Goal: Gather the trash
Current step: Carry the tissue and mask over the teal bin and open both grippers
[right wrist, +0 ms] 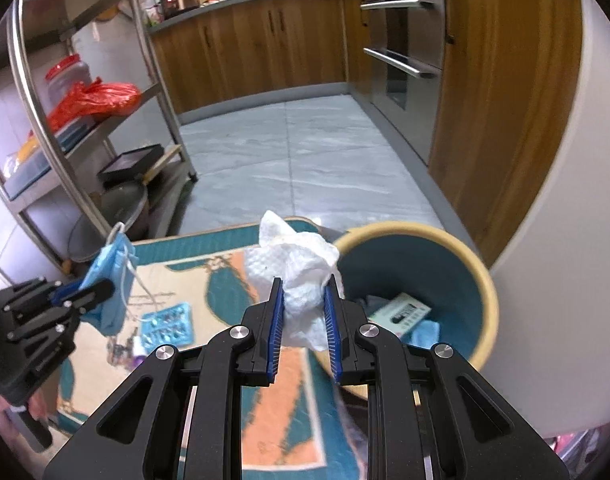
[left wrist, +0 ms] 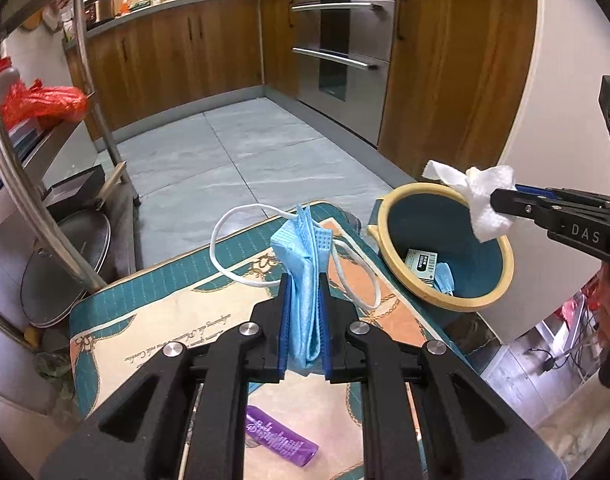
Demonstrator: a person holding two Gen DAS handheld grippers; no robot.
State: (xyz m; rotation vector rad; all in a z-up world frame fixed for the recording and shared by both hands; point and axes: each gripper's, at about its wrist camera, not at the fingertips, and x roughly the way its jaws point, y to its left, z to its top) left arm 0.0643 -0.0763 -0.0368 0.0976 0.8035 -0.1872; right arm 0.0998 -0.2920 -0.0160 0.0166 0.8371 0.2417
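Left wrist view: the table with its patterned cloth runs under the camera, the kitchen floor beyond it.
Left gripper: jaws nearly closed, pinching a folded blue face mask upright above the cloth; its white ear loops hang free to either side.
Purple item: a small purple thing lies on the cloth just below the left gripper, not picked up.
Blister pack: seen from the right wrist view, one blue pack lies on the cloth beside some small bits too blurred to name.
Right gripper: jaws close together, clamped on a crumpled white tissue, held just over the near-left rim of the bin.
Bin: teal inside with a cream rim, standing off the table's right edge; a small printed carton and something blue already lie at the bottom.
Step in hand: both pieces are lifted and being carried to the bin, I'd say; the tissue looks nearer to its drop.
Next move: the right gripper needs to get the tissue fully over the mouth and open; the left has to travel right past the table edge, minding the loose loops on the rim.
Count: two grippers, one mask, one tissue, one bin, one carton, one purple item, one blister pack.
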